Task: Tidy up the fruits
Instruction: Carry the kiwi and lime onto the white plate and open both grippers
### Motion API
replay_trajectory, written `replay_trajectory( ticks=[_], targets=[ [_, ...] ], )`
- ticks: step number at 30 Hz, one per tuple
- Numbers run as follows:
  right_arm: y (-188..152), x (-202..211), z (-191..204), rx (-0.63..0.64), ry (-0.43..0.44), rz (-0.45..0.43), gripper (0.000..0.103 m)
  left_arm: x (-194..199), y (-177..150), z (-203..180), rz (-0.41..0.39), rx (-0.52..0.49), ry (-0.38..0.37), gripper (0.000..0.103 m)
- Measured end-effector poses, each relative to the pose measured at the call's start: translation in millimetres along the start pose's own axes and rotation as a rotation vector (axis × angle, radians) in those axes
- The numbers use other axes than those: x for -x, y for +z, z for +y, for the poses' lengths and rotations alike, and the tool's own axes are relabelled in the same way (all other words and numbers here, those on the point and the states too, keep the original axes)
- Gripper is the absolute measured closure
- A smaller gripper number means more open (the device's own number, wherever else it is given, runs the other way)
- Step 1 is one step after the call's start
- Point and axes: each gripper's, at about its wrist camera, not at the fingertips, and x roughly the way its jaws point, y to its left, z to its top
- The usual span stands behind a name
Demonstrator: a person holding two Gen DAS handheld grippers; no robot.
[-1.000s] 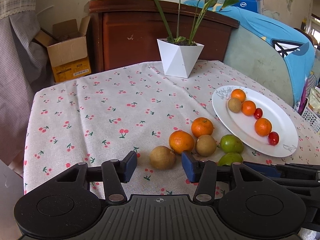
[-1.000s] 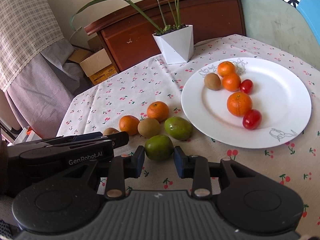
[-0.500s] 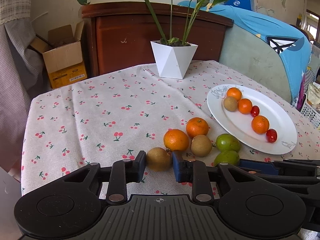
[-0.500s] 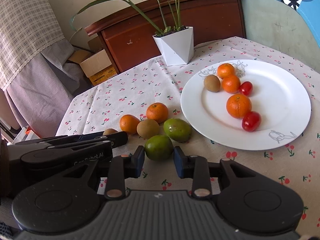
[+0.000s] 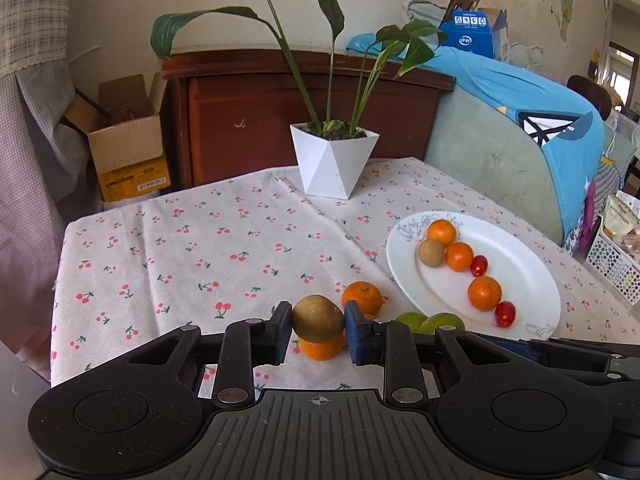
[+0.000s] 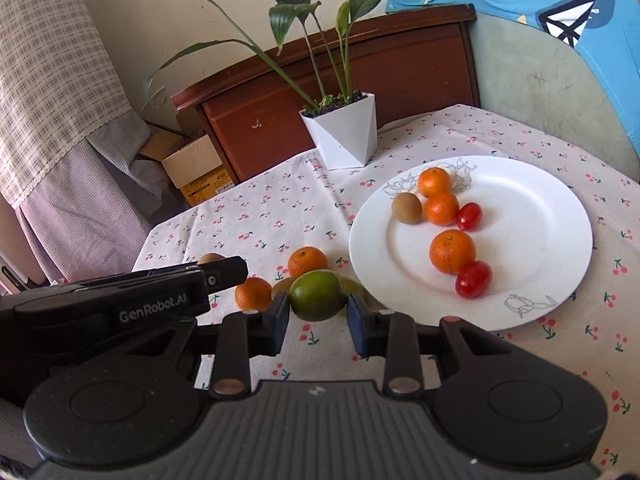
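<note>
L gripper (image 5: 318, 330) pinches kiwi (image 5: 318, 318), clear of tablecloth (image 5: 200, 248); R gripper (image 6: 318, 318) pinches green fruit (image 6: 318, 295) near plate (image 6: 552, 216) rim.

**Both tongs clamped, lifted side by side**

The left tongs (image 5: 318, 326) pinch a brown kiwi (image 5: 318, 318) between both pads, held above the bench (image 5: 200, 248). The right tongs (image 6: 318, 314) grip a green fruit (image 6: 318, 295) the same way, also raised. Seen from the right wrist, the left tongs' black body reaches in just left of the green fruit, level and pointing forward.
</note>
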Motion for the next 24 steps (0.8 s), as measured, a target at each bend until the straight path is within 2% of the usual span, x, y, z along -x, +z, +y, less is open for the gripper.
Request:
replay_trajectory(
  ticks=[12,20,24],
  targets=[
    [17.4,26.4,-32.2,-0.074,-0.095,-0.106,0.071,-6.8,17.3,-35.9,-0.035,0.015,-0.09,0.077],
    [17.0,29.7,-59.7,-0.168,-0.183,-0.117,0.071,-22.9,21.4,-59.6,-0.025,0.015,-0.135,0.077],
    [15.0,27.2,-74.5,-0.245,-0.2,-0.101,0.071,-32.8,19.8,-66.3,-0.008,0.01,-0.137,0.077]
  ],
)
